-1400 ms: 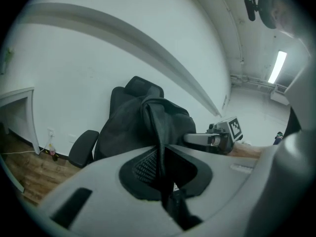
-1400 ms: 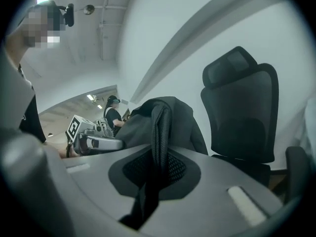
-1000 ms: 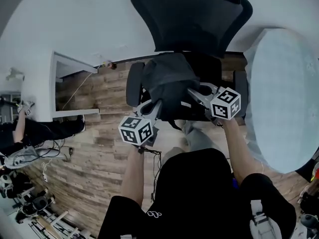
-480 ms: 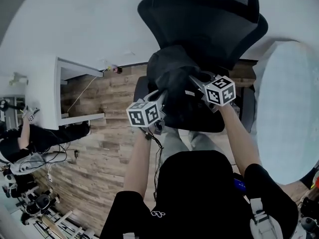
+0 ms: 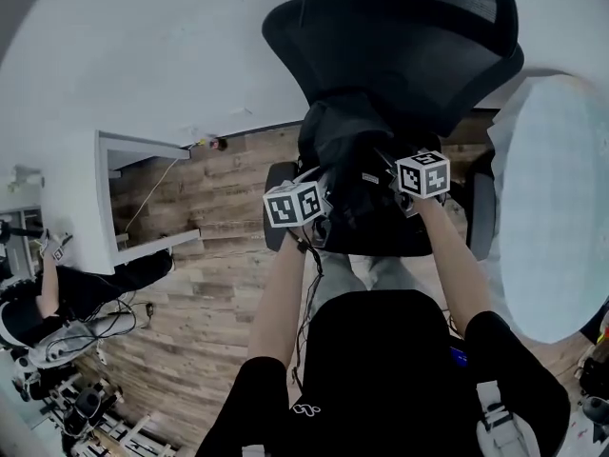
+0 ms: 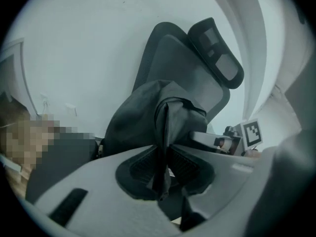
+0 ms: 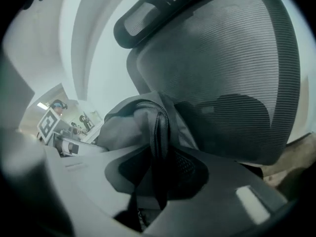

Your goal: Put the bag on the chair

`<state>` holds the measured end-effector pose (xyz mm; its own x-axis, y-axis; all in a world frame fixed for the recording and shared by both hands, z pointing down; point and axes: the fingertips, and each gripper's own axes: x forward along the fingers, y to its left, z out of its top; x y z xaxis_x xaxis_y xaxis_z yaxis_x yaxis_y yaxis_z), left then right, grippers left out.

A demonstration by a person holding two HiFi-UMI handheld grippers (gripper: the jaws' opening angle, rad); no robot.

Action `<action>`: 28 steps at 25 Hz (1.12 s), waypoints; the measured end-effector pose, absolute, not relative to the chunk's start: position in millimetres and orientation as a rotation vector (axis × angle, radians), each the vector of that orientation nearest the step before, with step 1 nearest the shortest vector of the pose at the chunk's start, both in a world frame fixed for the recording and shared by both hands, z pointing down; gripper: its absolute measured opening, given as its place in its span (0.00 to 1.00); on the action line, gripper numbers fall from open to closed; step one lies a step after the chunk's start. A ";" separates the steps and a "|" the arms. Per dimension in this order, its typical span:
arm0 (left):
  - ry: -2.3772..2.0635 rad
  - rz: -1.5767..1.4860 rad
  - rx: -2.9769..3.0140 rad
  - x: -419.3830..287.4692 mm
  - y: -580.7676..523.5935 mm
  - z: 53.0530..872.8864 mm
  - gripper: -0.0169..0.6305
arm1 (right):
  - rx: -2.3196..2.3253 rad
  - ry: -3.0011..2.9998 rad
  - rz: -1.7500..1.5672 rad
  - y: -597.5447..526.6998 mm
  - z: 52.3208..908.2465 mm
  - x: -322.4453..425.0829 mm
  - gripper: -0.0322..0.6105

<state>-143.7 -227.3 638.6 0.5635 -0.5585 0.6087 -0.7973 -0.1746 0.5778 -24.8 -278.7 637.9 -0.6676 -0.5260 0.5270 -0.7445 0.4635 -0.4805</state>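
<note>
A dark grey bag (image 5: 344,141) rests on the seat of a black mesh office chair (image 5: 409,46), leaning against its backrest. My left gripper (image 5: 331,187) is at the bag's left side and my right gripper (image 5: 378,167) at its right side. In the left gripper view a fold of the bag (image 6: 143,117) runs between the jaws of that gripper (image 6: 165,167); the jaws are opening and the pad faces show on both sides. In the right gripper view a zipped edge of the bag (image 7: 159,127) hangs between the opening jaws (image 7: 158,174), with a dark gap beside it.
A round white table (image 5: 552,208) stands close on the chair's right. A white cabinet (image 5: 124,188) is against the wall at the left, over a wood floor (image 5: 219,284). The chair's right armrest (image 5: 481,212) flanks the seat. A person sits at far left (image 5: 57,284).
Both grippers have carried the bag up and forward from the seat's front edge to the backrest. The chair now fills more of the view. The cubes have drawn closer together.
</note>
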 end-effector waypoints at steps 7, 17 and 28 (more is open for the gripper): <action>-1.266 0.120 1.829 -181.8 -217.3 592.0 0.24 | 1.299 -2.467 1.159 -288.3 606.9 11.7 0.36; -1.666 -0.251 2.000 -184.7 -250.4 433.7 0.02 | 1.249 -2.935 0.968 -301.6 441.3 -5.5 0.06; -1.883 -0.002 2.115 -162.6 -217.9 412.3 0.02 | 1.203 -2.849 0.647 -257.1 433.8 -2.8 0.06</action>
<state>-162.6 -217.9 412.3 0.1367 -0.9698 0.2018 -0.9694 -0.0891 0.2287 -2.8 -257.1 433.8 -0.7097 -0.6904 0.1400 -0.6831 0.6259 -0.3763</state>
